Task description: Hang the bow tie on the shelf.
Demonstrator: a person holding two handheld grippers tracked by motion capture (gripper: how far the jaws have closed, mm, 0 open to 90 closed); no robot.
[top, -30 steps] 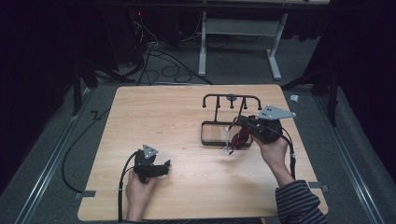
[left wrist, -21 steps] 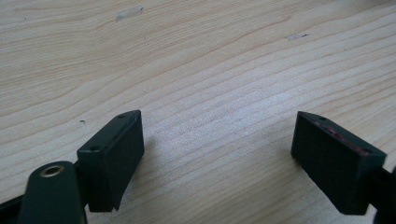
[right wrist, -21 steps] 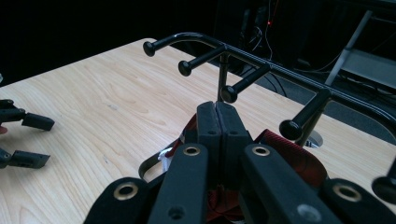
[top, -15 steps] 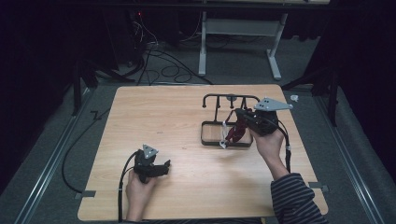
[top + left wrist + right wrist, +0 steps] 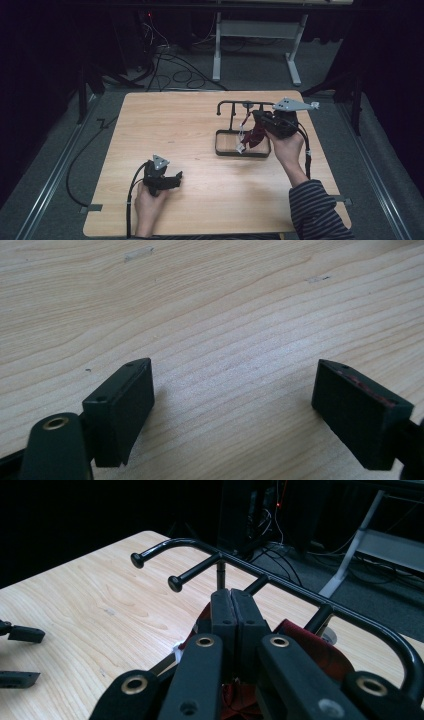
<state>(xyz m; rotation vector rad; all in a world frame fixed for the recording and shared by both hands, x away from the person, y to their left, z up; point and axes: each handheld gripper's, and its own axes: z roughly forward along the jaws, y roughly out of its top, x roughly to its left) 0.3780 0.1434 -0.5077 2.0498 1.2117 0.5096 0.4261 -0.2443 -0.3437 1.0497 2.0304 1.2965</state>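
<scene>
Right gripper (image 5: pixel 257 131) pinches soft, light dark-red cloth (image 5: pixel 257 137) beside black metal peg rack (image 5: pixel 240 107); left gripper (image 5: pixel 172 180) spread, empty, on bench (image 5: pixel 165 125).

Rack (image 5: pixel 243 129) right on table (image 5: pixel 165 125) (left gripper (image 5: pixel 172 180) near-left)

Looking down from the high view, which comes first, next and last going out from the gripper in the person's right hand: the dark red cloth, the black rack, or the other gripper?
1. The dark red cloth: clamped in the right gripper itself, over the rack's base.
2. The black rack: its hook bar is just beyond, its base below.
3. The left gripper: far off at the near left, jaws open over bare table.
</scene>
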